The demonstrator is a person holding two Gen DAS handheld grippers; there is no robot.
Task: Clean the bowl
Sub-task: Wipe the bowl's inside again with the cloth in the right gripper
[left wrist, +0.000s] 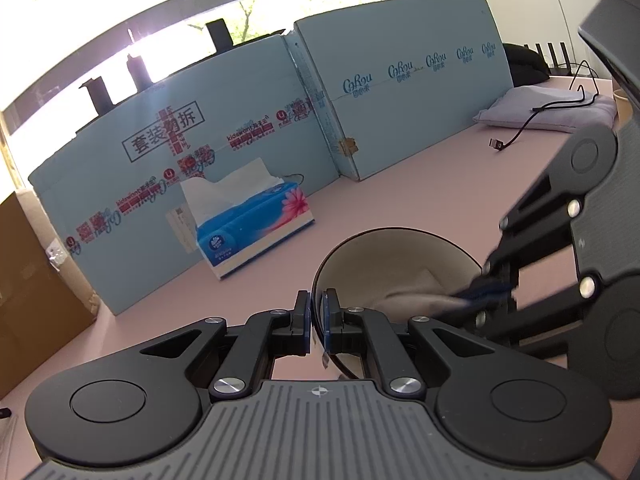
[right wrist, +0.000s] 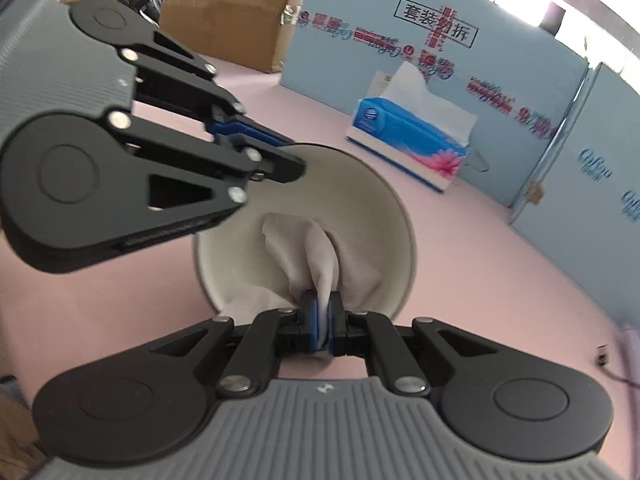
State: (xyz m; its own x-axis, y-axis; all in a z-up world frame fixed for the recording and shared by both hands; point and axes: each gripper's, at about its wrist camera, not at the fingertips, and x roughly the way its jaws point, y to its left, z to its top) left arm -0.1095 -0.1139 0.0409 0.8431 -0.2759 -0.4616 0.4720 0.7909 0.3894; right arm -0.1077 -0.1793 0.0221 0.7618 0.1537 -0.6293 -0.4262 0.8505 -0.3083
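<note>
A bowl (left wrist: 400, 252), dark outside and cream inside, sits on the pink table. My left gripper (left wrist: 319, 312) is shut on the bowl's near rim, one finger inside and one outside. In the right wrist view the bowl (right wrist: 376, 208) lies ahead, with the left gripper (right wrist: 280, 152) clamped on its far-left rim. My right gripper (right wrist: 322, 320) is shut on a crumpled white tissue (right wrist: 304, 252) that lies against the bowl's inner wall. The tissue (left wrist: 404, 300) and the right gripper (left wrist: 492, 284) show inside the bowl in the left wrist view.
A blue tissue box (left wrist: 252, 220) with a sheet sticking up stands behind the bowl, also in the right wrist view (right wrist: 412, 140). Light-blue cardboard panels (left wrist: 400, 80) wall the table's back. A folded cloth (left wrist: 552, 108) and a black cable (left wrist: 520, 128) lie far right. Brown cartons (right wrist: 232, 8) stand beyond.
</note>
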